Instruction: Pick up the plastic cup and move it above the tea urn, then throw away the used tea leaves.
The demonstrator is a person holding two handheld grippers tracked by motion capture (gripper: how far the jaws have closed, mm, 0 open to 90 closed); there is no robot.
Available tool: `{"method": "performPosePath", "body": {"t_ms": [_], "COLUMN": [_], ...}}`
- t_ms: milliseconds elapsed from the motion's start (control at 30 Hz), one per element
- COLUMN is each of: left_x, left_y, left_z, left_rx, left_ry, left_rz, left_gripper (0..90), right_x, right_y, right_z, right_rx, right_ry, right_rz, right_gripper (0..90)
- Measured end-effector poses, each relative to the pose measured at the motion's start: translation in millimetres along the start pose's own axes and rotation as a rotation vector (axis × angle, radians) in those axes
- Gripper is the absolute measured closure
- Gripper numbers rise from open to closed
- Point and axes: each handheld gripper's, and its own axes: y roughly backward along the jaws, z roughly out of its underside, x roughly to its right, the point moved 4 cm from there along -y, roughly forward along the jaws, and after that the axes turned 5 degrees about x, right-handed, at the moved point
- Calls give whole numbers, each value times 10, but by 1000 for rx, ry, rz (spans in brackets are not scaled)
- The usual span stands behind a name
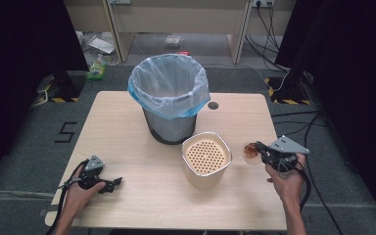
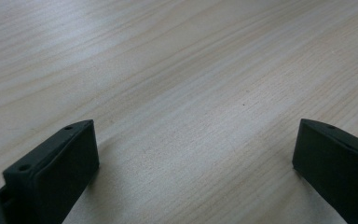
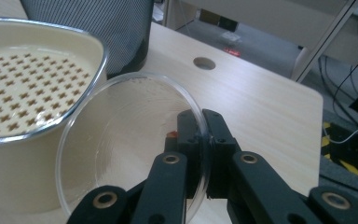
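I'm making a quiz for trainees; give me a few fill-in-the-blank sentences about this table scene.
1. The right tongs are shut on the rim of a clear ____.
2. The grey bin is lined with a ____ bag.
3. The left tongs are ____, with bare table between them.
4. The cream container has a ____ top.

Missing words: dish; plastic; open; perforated

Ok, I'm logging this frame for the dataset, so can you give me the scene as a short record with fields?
surface: light wooden table
bin: grey waste bin lined with a pale plastic bag, at the table's far middle
container: cream square tub with a perforated insert, in front of the bin
held item: clear round dish, gripped by its rim, tilted beside the tub
right hand-held gripper: shut on the dish
left hand-held gripper: open, low over bare table, holding nothing
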Motion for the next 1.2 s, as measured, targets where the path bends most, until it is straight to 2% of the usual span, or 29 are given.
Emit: {"method": "performPosePath", "body": {"t_ms": [200,333,600,767,800,967,1000,1033,1200], "left_x": [0,0,0,0,0,0,0,1,2], "left_y": [0,0,0,0,0,0,0,3,4], "left_z": [0,0,0,0,0,0,0,1,3], "left_rx": [0,0,0,0,0,0,0,-1,0], "left_ry": [0,0,0,0,0,0,0,0,1], "left_rz": [0,0,0,0,0,0,0,-1,-1], "left_gripper": [0,0,0,0,0,0,0,0,0], "right_x": [36,38,-17,-84,-131,-203,-225,-283,-402], "right_y": [-36,-77,-173,-204,-233,-288,-304,-334,-397], "right_z": [-169,-260,-397,-500,-561,-661,-689,-748,-835], "right_rx": [33,53,91,120,135,163,167,179,205], "right_ry": [38,49,72,104,126,165,183,231,318], "right_rz": [35,42,32,28,27,39,43,59,82], "right_gripper": [874,874,874,874,873,873,873,873,873]}}
